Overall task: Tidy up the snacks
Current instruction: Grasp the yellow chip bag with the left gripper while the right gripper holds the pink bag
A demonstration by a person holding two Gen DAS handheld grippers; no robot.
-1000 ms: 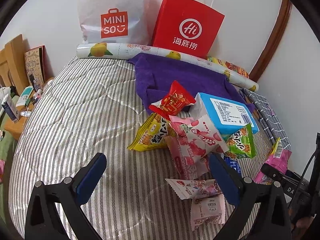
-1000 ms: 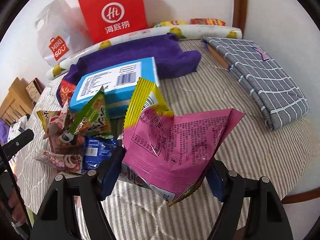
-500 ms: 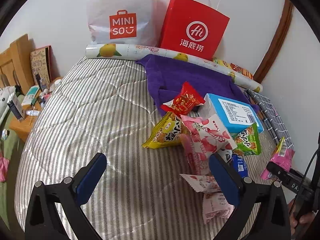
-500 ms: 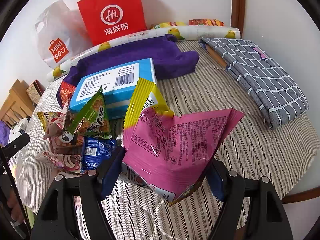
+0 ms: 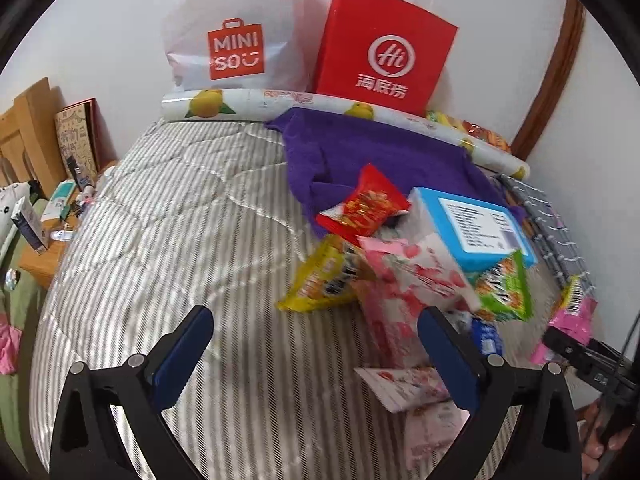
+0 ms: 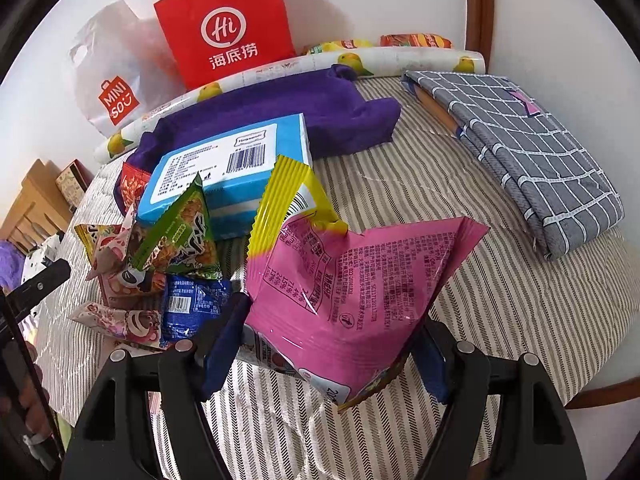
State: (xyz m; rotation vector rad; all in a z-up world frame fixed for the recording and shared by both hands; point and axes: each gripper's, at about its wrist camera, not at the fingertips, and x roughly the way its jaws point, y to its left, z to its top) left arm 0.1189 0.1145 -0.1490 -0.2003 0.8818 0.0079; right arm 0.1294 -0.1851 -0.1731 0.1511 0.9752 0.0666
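Right wrist view, item one: your right gripper (image 6: pixel 326 354) is clamped on a pink bag (image 6: pixel 352 292) with a yellow top edge, both pads pressed into its sides, the bag lifted off the striped quilt (image 6: pixel 500 320).

Item two, the snack pile, just left of the pink bag: a blue box (image 6: pixel 236 168) resting against a purple towel (image 6: pixel 288 108); a green packet (image 6: pixel 184 236) leaning on the box; a small blue packet (image 6: pixel 192 304) below it; a bear-print packet (image 6: pixel 124 320) at the near edge; a red packet (image 6: pixel 132 184) behind the box.

Item three: a grey checked cloth (image 6: pixel 532 152), folded, well apart on the right of the quilt.

Item four, along the wall: a red paper bag (image 6: pixel 224 24), a white plastic bag (image 6: pixel 116 80), and a fruit-print roll (image 6: pixel 280 72) lying in front of them.

Left wrist view, item five: your left gripper (image 5: pixel 316 344) hangs over the quilt with its jaws wide apart and nothing between the pads. A yellow packet (image 5: pixel 320 280) and a pink-and-white packet (image 5: pixel 416 276) lie ahead of it, against the pile. The picture is slightly blurred.
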